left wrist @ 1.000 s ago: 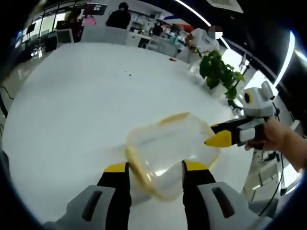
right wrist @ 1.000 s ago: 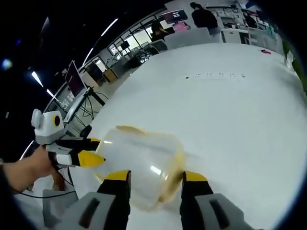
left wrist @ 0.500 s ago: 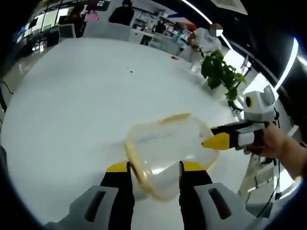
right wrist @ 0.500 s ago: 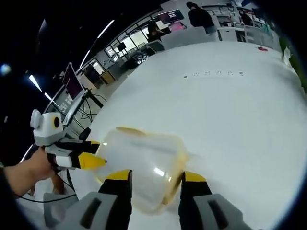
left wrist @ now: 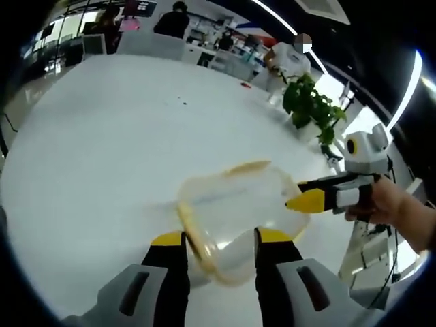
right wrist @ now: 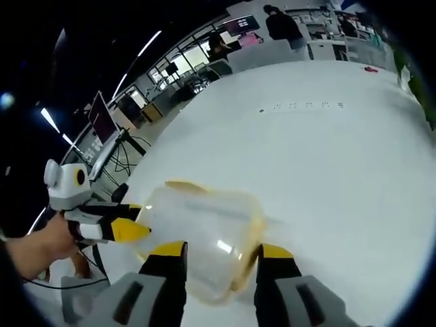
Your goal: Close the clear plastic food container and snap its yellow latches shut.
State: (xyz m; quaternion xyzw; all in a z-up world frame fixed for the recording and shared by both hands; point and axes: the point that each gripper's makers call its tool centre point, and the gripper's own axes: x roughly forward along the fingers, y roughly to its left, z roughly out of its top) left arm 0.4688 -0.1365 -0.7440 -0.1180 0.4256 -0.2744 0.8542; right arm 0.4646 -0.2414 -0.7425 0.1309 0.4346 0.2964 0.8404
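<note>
**Clear container on white table, a gripper at each end**

Left gripper [left wrist: 216, 240]: in the left gripper view its two yellow-tipped jaws stand apart at the near end of the container [left wrist: 235, 214], one on each side of the yellow rim. Whether the tips touch the plastic cannot be told; nothing is pinched between them.

Right gripper [right wrist: 218, 251]: in the right gripper view its jaws are likewise spread, flanking the opposite end of the container [right wrist: 201, 238]. Seen from the left gripper view, the right gripper [left wrist: 306, 199] comes in from the right with its yellow tip at the container's far edge, held by a hand [left wrist: 392, 204].

Left gripper, seen from the right gripper view [right wrist: 126, 230]: yellow tip at the container's left side, a hand [right wrist: 37, 248] behind it.

Container: clear plastic, rounded corners, yellow trim along the rim. It rests on the table [left wrist: 102, 150] between the two grippers. It looks empty, though blur makes this uncertain. Lid and latch positions cannot be made out.

Table: large, white, with a few small dark specks [left wrist: 182, 101] far out on it.

Beyond the table: a leafy green plant [left wrist: 310, 102] at the far right edge; further back, desks, monitors [right wrist: 105, 112] and several people [left wrist: 170, 24] seated or standing.
</note>
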